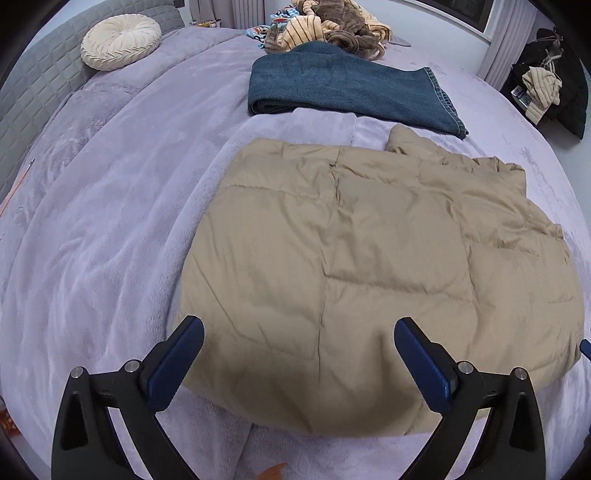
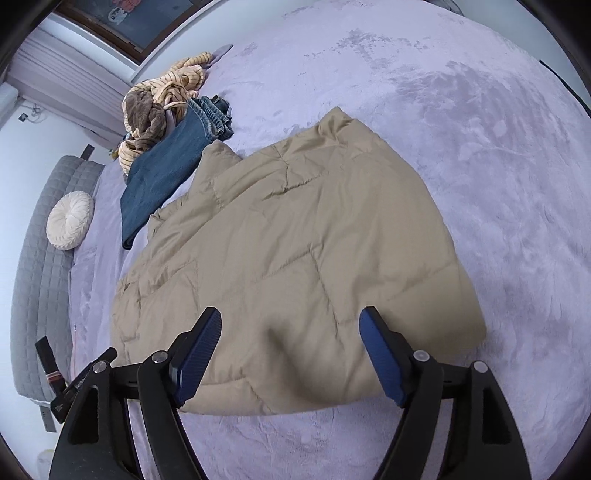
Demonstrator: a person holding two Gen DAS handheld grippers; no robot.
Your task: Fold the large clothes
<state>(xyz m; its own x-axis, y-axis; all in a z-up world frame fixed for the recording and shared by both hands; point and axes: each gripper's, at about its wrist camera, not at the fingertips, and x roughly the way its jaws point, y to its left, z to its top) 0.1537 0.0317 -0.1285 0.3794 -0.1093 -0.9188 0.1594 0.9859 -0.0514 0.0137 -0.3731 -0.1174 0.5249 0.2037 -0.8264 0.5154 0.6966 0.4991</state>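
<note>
we hold both grippers above the near edge of the tan quilted jacket (image 1: pixel 369 258), which lies folded into a rough rectangle on the lilac bed cover (image 1: pixel 110 240). the left gripper (image 1: pixel 299 350) has its jaws spread wide with nothing between the pads, only jacket fabric showing below the gap. the right gripper (image 2: pixel 291 343) is also apart and empty, hanging over the same near edge.

the jacket stretches straight away from both grippers, its long axis seeming to run from our side toward the folded jeans (image 1: pixel 351 88) beyond it, though the fisheye bend makes that hard to be sure of. in the left wrist view the jacket sits centre to right, so the left gripper is over its left part; in the right wrist view it fills the centre and left. both hands look about equally near, so we judge the next fold would take the near edge with both grippers and carry it away toward the jeans.

a round cream cushion (image 1: pixel 120 46) and a heap of striped clothes (image 1: pixel 332 26) lie well apart from the jacket.
</note>
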